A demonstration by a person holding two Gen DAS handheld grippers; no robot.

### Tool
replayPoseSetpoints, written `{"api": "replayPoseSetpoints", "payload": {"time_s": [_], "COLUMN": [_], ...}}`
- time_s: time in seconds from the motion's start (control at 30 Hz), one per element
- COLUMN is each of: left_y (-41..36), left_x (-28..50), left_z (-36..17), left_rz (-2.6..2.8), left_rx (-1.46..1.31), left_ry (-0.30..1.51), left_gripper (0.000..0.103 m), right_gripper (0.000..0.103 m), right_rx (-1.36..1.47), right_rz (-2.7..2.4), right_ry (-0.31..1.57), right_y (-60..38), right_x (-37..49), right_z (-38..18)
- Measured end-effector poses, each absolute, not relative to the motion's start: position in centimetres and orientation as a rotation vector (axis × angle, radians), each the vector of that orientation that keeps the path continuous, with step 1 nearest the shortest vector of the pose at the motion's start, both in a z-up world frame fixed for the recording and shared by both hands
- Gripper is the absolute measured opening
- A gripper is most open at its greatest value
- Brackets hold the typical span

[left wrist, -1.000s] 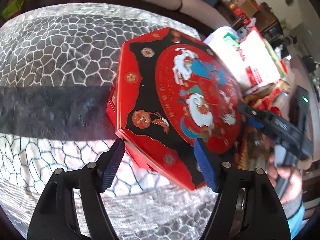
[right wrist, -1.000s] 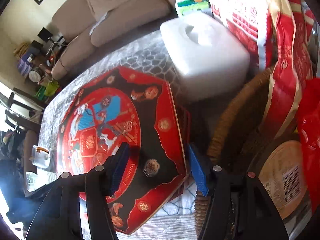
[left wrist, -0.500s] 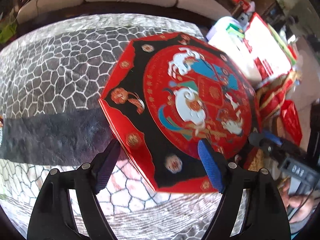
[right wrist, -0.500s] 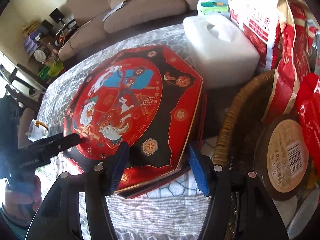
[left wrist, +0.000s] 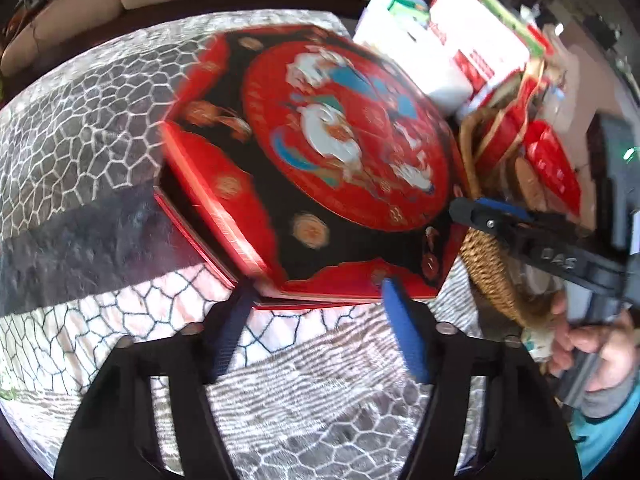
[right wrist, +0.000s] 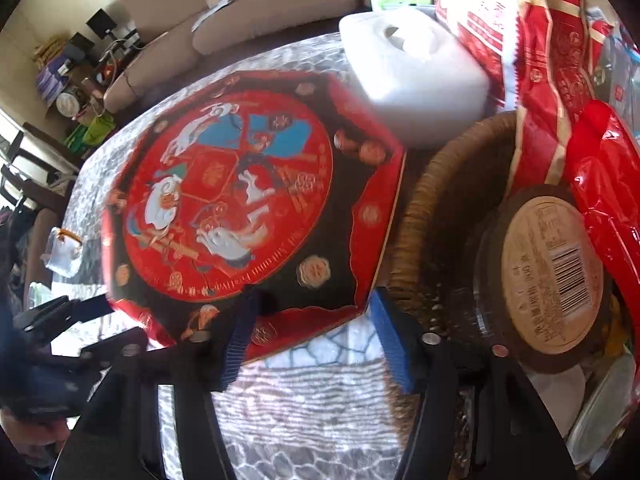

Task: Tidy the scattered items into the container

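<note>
A red and black octagonal box lid (left wrist: pixel 320 160) with painted figures lies over its red base on the patterned tablecloth; it also shows in the right wrist view (right wrist: pixel 248 208). My left gripper (left wrist: pixel 316 300) is open, its fingertips at the lid's near edge. My right gripper (right wrist: pixel 312 312) is open at the opposite edge, its left finger over the lid's rim. A wicker basket (left wrist: pixel 488 264) stands right beside the box, also in the right wrist view (right wrist: pixel 416 216). It holds red snack packets (right wrist: pixel 592 184) and a round brown tub (right wrist: pixel 552 276).
A white plastic tissue box (right wrist: pixel 412 76) stands behind the octagonal box, with red and white packages (left wrist: pixel 480 44) beyond it. A small clear wrapped item (right wrist: pixel 64 248) lies on the cloth at the far side. A beige sofa (right wrist: pixel 248 4) runs along the table's far edge.
Both grippers have drawn back, so the box sits farther off. The lid, held tilted up a second ago, now lies lower and flatter on its base. The basket has come into the left view.
</note>
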State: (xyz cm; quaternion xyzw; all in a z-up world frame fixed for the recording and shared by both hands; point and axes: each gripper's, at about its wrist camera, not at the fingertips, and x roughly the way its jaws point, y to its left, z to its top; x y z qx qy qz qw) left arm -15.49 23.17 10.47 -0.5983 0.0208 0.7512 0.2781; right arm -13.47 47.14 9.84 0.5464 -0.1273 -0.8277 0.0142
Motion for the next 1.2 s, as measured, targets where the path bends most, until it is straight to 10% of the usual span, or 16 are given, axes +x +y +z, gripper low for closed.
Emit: {"api": "replayPoseSetpoints", "payload": {"time_s": [0.63, 0.77, 0.87, 1.1, 1.2], "left_y": [18.5, 18.4, 18.7, 19.3, 19.4], "left_x": [-24.9, -24.3, -24.4, -24.1, -24.0], "left_z": [8.6, 8.6, 8.8, 9.2, 9.3], "left_rz": [2.087, 2.092, 2.098, 2.132, 2.145], "left_rx": [-1.621, -1.609, -1.615, -1.601, -1.583], "left_ry": [-0.258, -0.261, -0.248, -0.162, -0.13], "left_gripper": [0.082, 0.083, 0.082, 0.085, 0.087], "right_gripper": [0.078, 0.05, 0.071, 0.08, 0.099], "right_rx": [1.736, 1.697, 1.783, 1.863, 1.865], "right_rz": [-2.572, -2.582, -2.664, -2.543, -2.424], "right_ry": [-0.448, -0.373, -0.18, -0.42, -0.492], "right_y": [48.4, 46.9, 47.3, 50.9, 50.9], "right_x": [-22.2, -22.2, -23.1, -25.1, -25.7], "right_z": [9.5, 10.6, 10.7, 8.5, 7.4]}}
